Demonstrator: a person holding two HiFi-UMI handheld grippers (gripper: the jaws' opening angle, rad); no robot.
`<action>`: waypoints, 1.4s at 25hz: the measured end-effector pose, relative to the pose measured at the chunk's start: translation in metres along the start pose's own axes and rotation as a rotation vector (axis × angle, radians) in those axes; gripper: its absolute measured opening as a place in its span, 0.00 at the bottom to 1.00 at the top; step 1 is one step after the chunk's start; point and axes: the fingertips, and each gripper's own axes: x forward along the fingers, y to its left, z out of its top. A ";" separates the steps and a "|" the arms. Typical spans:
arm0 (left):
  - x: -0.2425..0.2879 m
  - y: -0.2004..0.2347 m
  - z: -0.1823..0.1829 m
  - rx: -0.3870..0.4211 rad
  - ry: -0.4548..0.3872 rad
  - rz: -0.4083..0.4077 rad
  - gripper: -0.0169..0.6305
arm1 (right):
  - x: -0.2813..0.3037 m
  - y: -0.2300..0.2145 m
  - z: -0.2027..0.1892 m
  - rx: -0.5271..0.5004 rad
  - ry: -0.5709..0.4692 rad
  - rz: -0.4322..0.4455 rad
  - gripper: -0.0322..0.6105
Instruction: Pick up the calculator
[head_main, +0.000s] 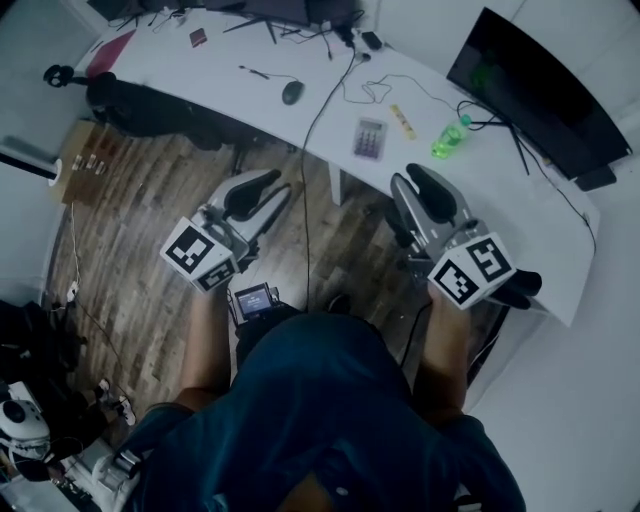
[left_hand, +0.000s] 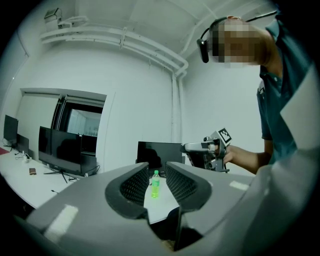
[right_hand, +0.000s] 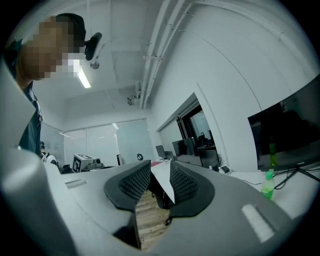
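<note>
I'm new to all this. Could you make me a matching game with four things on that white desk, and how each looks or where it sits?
1 calculator
2 bottle
3 mouse
4 monitor

a bright green
b big, dark, at the right end of the desk
c small dark oval
d flat, between mouse and bottle

Pairs: 1-d, 2-a, 3-c, 4-b

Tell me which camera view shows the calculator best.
The head view. There the calculator lies flat on the white desk, in full view from above, a little left of the green bottle. Neither gripper view shows the calculator. Each looks level across the desk and catches only the bottle.
</note>
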 end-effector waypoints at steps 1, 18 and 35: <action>0.005 -0.001 -0.001 0.002 0.004 -0.004 0.18 | -0.002 -0.005 0.000 0.003 -0.003 -0.004 0.21; 0.116 0.020 0.002 -0.010 -0.011 -0.291 0.18 | -0.035 -0.065 0.019 -0.005 -0.041 -0.293 0.21; 0.176 0.122 0.002 -0.033 0.016 -0.466 0.17 | 0.053 -0.098 0.023 0.029 -0.063 -0.450 0.21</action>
